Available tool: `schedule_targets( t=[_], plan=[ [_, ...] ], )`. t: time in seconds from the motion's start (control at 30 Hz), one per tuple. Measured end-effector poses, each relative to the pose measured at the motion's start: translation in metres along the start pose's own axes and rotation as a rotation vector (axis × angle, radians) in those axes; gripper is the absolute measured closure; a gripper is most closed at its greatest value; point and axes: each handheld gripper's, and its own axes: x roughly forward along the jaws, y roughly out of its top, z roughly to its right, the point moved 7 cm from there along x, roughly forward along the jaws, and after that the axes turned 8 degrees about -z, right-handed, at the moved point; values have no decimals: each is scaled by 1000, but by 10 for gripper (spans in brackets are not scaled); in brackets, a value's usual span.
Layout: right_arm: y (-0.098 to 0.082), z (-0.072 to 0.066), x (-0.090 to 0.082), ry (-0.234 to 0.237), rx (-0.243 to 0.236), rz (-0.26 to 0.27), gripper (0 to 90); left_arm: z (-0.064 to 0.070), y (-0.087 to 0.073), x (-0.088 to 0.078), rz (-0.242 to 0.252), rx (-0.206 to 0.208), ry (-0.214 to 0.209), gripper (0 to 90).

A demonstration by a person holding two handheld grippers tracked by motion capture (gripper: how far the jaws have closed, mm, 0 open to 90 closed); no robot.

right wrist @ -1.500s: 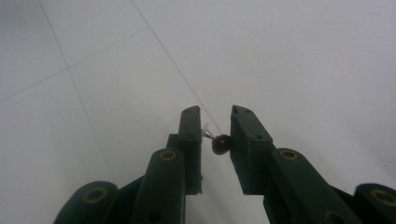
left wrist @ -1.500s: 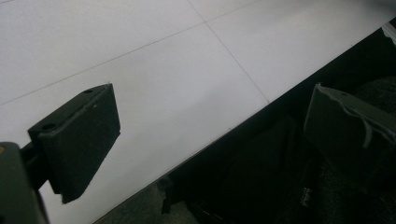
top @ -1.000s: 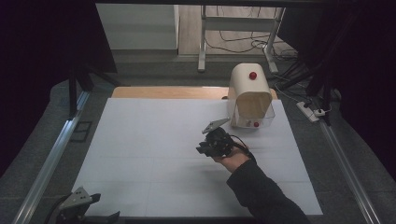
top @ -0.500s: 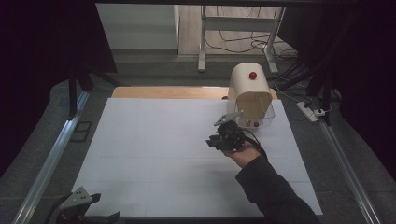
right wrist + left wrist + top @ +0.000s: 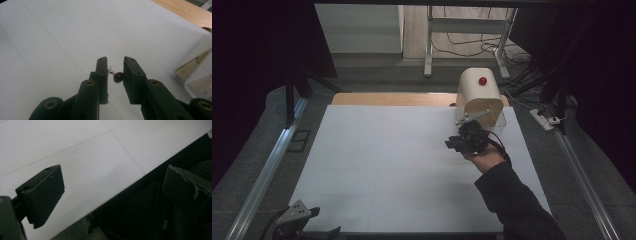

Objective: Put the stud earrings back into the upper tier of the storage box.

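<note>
— Dark red bead [image 5: 118,76], is that what you've got in the right gripper [image 5: 115,67]?

— Yes. It sits between my jaws near their tips, with a small clear stub poking out of it toward one pad. The jaws are drawn in narrow around it and I read that as a grasp: the bead is off the bench [image 5: 387,165] and nothing else carries it. What the little thing actually is, I can't tell.

— How does it lie in the grip?

— Crosswise. Bead and stub run from one pad to the other, not along the jaws.

— And where does it want to go?

— My guess is the cream box [image 5: 479,97] with the red knob [image 5: 482,80] on its rounded top. From above, it stands just behind my right gripper [image 5: 457,142], at the far right of the bench. Along my own jaws I'm looking out over bare white bench, and the box's clear front [image 5: 200,75] shows off to the right of them. So the move turns on swinging the jaws round to the right, toward that front.

— Could the left gripper [image 5: 299,220] help?

— Not readily. It rests at the near left corner, well apart from the box, jaws spread wide with nothing in them. The right hand is far nearer, so it's that hand's job.
</note>
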Motion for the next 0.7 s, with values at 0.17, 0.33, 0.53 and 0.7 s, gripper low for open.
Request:
schedule_targets(
  t=[0.17, 0.33, 0.53, 0.7],
  plan=[
    [0, 9, -10, -21, 22, 8, 736, 0, 0, 0, 0, 0, 0, 46],
    [2, 19, -19, -43, 38, 23, 736, 0, 0, 0, -1, 0, 1, 46],
    [5, 27, -30, -62, 59, 38, 736, 0, 0, 0, -1, -1, 1, 47],
    [8, 36, -39, -84, 70, 51, 736, 0, 0, 0, -2, 0, 2, 47]
  ],
)
